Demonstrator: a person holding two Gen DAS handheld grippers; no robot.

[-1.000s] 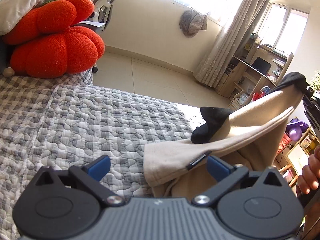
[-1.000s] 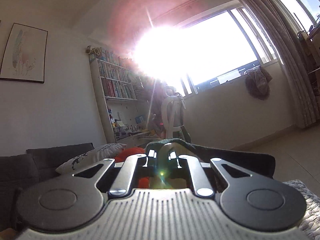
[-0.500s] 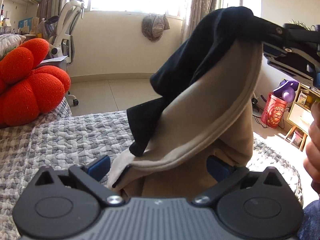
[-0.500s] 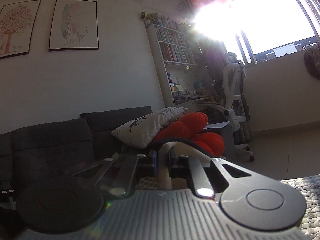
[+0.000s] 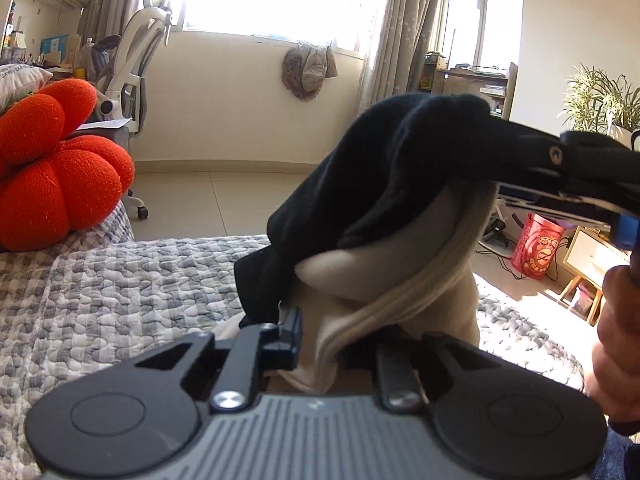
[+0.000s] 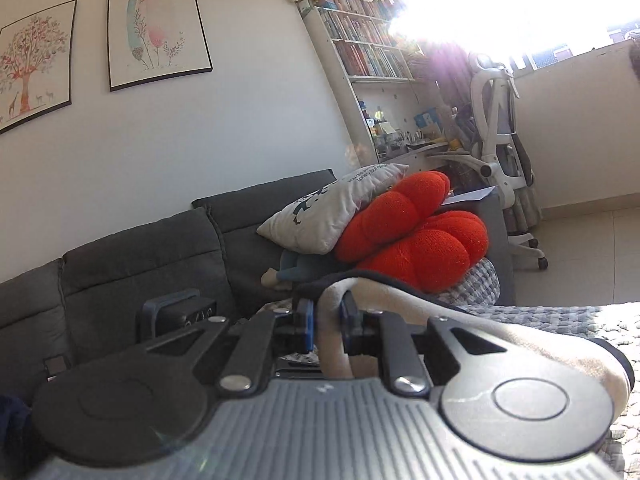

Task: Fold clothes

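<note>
Quilted sofa cover [image 5: 120, 292], orange cushion [image 5: 60, 168], both tools pinching beige-and-black garment [image 5: 384, 280], blocking view.

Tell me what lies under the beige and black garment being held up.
Under the beige and black garment lies the grey checked quilt, visible around it. The part of the quilt directly beneath is covered by the hanging cloth and the left gripper, which is clamped on the garment's lower edge.

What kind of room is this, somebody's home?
Most likely a living room in a home: a grey sofa with cushions, a full bookshelf, framed pictures on the wall and a desk chair by the window.
</note>
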